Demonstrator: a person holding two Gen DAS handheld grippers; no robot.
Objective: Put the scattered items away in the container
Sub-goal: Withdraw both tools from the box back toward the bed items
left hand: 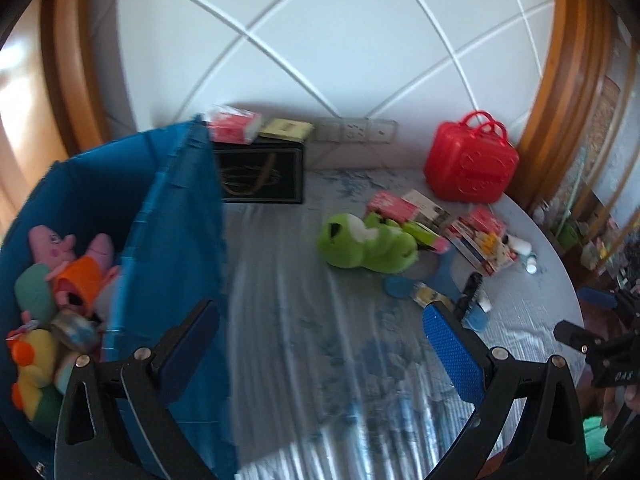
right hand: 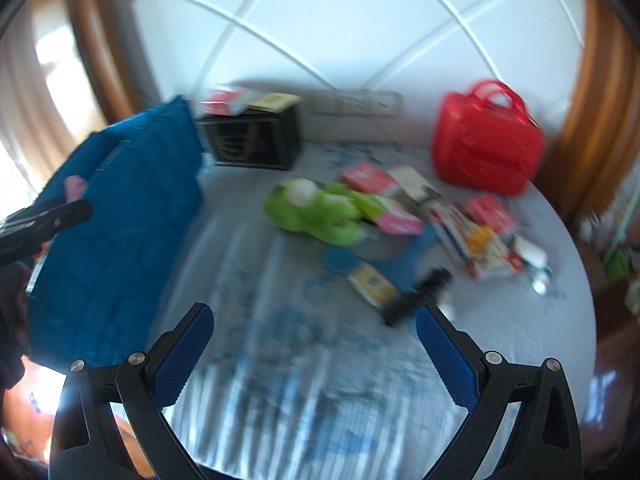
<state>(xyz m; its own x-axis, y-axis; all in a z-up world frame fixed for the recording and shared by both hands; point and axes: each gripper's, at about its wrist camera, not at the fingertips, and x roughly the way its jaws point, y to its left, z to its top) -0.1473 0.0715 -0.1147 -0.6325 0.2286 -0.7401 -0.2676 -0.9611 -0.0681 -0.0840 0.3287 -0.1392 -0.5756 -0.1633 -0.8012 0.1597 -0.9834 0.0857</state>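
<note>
From the left wrist, the left gripper (left hand: 320,356) is hanging with its jaws spread wide and nothing between them, beside the blue container (left hand: 176,216), which is sitting at the left of the cloth-covered table (left hand: 300,280) and already holding plush toys (left hand: 60,264). A green plush frog (left hand: 366,244) is lying mid-table, touching a heap of boxes (left hand: 448,224) in front of a red case (left hand: 470,160).

From the right wrist, the right gripper (right hand: 312,352) is likewise gaping wide and empty. The blurred frog (right hand: 316,212) is lying ahead, and what is probably a black comb (right hand: 416,296) is sitting near the right finger.
</note>
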